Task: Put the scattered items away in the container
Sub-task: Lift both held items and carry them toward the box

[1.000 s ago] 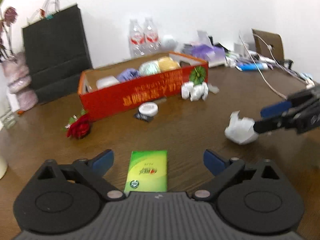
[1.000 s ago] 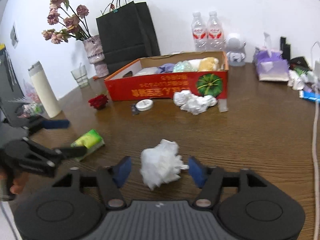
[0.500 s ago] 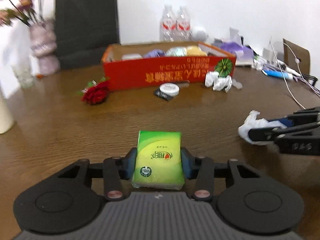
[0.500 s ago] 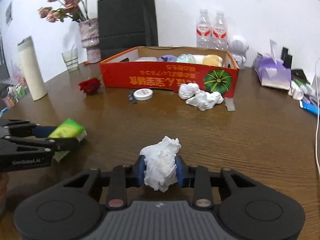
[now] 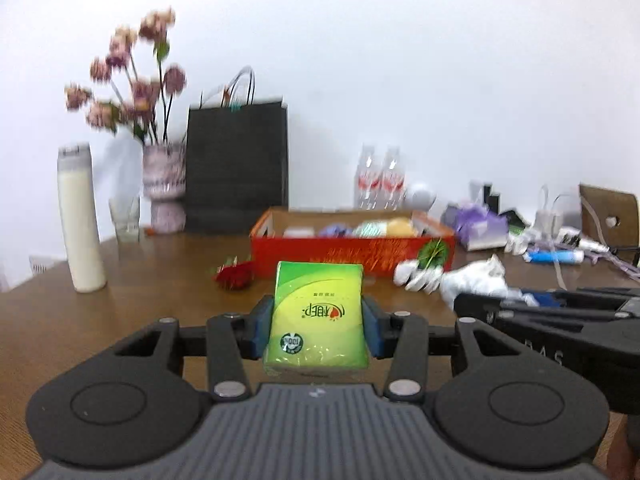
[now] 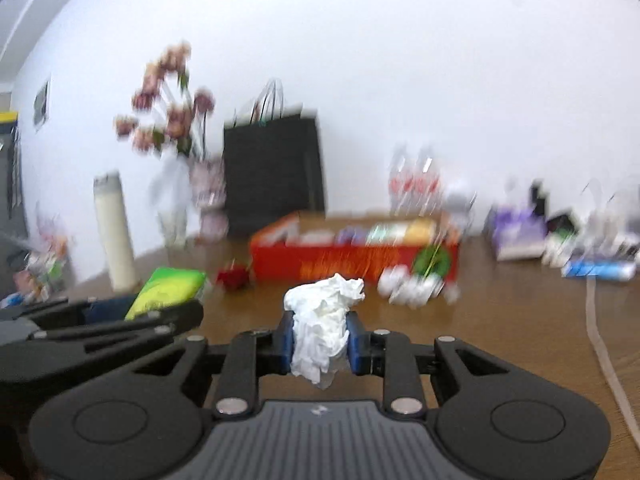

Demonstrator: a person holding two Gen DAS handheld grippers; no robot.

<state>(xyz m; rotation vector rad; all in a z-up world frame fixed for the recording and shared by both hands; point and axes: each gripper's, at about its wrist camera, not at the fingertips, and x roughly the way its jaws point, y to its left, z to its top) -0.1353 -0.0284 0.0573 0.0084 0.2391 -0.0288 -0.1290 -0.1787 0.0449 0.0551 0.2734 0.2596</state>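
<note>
Between left claw (image 5: 316, 332) pads — green pack (image 5: 318, 320), clamped

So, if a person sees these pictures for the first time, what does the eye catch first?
The bright green tissue pack clamped in the left gripper, and the crumpled white tissue between the closing jaws of the right gripper. Behind them, mid-table, stands the red box, already holding items.
</note>
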